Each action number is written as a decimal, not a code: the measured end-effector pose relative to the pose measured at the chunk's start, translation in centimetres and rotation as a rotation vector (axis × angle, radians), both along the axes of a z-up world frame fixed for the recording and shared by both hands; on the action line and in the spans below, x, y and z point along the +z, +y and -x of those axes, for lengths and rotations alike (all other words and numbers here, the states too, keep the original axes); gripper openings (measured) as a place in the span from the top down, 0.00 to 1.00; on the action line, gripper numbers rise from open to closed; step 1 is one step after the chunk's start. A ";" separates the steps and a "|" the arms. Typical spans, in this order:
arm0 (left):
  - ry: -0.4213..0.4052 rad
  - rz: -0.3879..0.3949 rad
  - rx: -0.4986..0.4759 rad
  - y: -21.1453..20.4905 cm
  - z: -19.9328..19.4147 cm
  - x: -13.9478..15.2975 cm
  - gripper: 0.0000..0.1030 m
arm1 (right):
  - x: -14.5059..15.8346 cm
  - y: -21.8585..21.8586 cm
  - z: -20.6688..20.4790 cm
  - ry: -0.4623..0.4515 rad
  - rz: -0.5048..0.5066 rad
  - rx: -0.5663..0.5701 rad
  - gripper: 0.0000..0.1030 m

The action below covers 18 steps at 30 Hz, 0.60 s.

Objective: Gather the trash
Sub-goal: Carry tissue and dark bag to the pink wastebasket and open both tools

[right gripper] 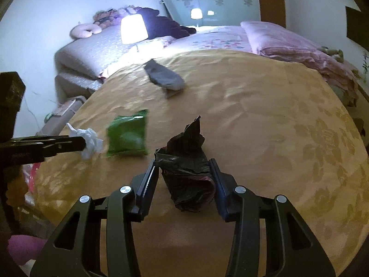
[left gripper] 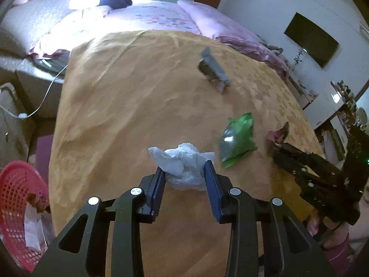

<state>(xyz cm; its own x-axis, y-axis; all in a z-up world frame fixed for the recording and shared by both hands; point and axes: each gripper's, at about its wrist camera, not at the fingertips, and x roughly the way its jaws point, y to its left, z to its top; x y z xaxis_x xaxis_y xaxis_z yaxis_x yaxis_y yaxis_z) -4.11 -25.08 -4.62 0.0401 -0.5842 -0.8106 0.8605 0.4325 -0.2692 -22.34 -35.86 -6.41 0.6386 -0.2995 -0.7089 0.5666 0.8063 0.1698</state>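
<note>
Only my left view shows the red basket (left gripper: pixel 16 198) beside the bed (left gripper: pixel 129 97). My left hand-held gripper (left gripper: pixel 184 173) pinches a crumpled white tissue (left gripper: pixel 182 164) on the gold bedspread; my right hand-held gripper (right gripper: pixel 185 170) clamps a crinkled dark wrapper (right gripper: pixel 186 168). A green packet (right gripper: pixel 126 136) lies between them.

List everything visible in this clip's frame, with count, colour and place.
crumpled tissue: 1, white, between left fingers
green packet: 1, green, mid-blanket
dark wrapper: 1, black-maroon, between right fingers
grey wrapper: 1, grey, far on blanket
blanket: 1, tan, over the surface
basket: 1, red, lower left
lamp: 1, lit, by the bed
left hand-held gripper: 1, black
right hand-held gripper: 1, black
</note>
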 end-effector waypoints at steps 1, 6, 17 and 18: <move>-0.001 0.002 0.004 0.3 -0.1 -0.1 0.68 | 0.2 0.2 -0.1 -0.002 0.003 0.009 0.58; -0.019 0.006 0.006 1.8 0.0 0.1 0.68 | 0.8 2.1 -1.3 -0.008 0.008 0.070 0.58; -0.057 -0.006 0.001 2.4 0.3 0.0 0.32 | -0.2 3.7 -2.5 0.021 -0.018 0.120 0.58; -0.061 -0.007 -0.003 2.3 0.5 -0.1 0.32 | -0.2 3.7 -2.5 0.024 -0.019 0.120 0.58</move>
<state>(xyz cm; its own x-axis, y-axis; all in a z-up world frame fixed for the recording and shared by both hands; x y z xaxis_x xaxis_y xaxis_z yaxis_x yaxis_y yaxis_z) -4.62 -22.82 -4.69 0.0876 -0.5786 -0.8109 0.8765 0.4315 -0.2132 -19.80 -32.15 -6.61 0.6517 -0.2085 -0.7293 0.4704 0.8653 0.1729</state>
